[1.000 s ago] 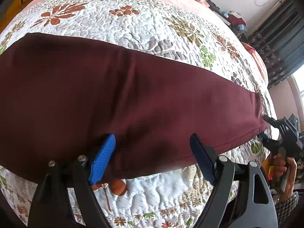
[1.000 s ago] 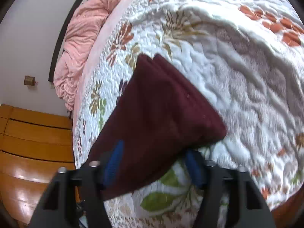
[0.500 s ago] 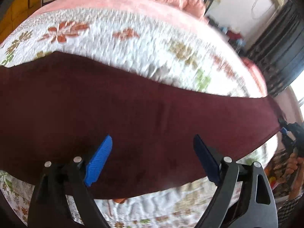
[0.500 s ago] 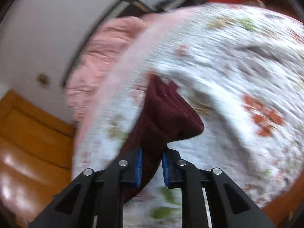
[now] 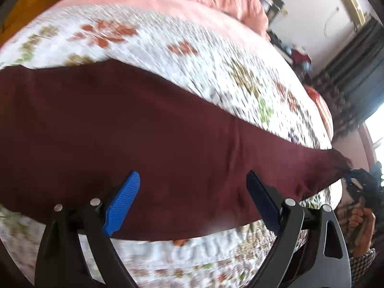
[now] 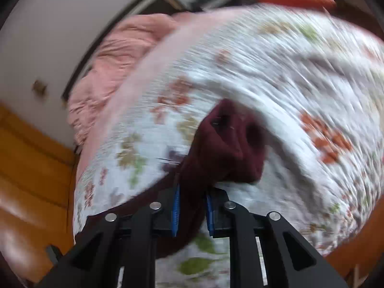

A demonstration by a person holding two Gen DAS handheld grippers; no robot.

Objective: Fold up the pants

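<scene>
Lifted since a second ago, the far end of the maroon pants now hangs off the floral quilt instead of lying flat on it, and the right gripper that then straddled that end with parted jaws is now clamped on it.

Left wrist view: the left gripper points steeply down at the bed, its jaws wide and still opening. The pants lie ahead of and between its blue pads, which press on nothing. The garment's long axis runs crosswise to the fingers, from far left to far right, where it narrows to a bunched tip. At that tip, well right of the left gripper, a person's hand holds the other tool, partly seen and blurred.

Right wrist view: the right gripper tilts down toward the quilt, its jaws nearly together and pinching a gathered fold of maroon cloth between both pads. From the grip the pants rise ahead of the fingers in a rumpled hump, then trail back and to the left below the gripper. A pink blanket lies heaped far ahead to the left. Motion blur smears the quilt.
</scene>
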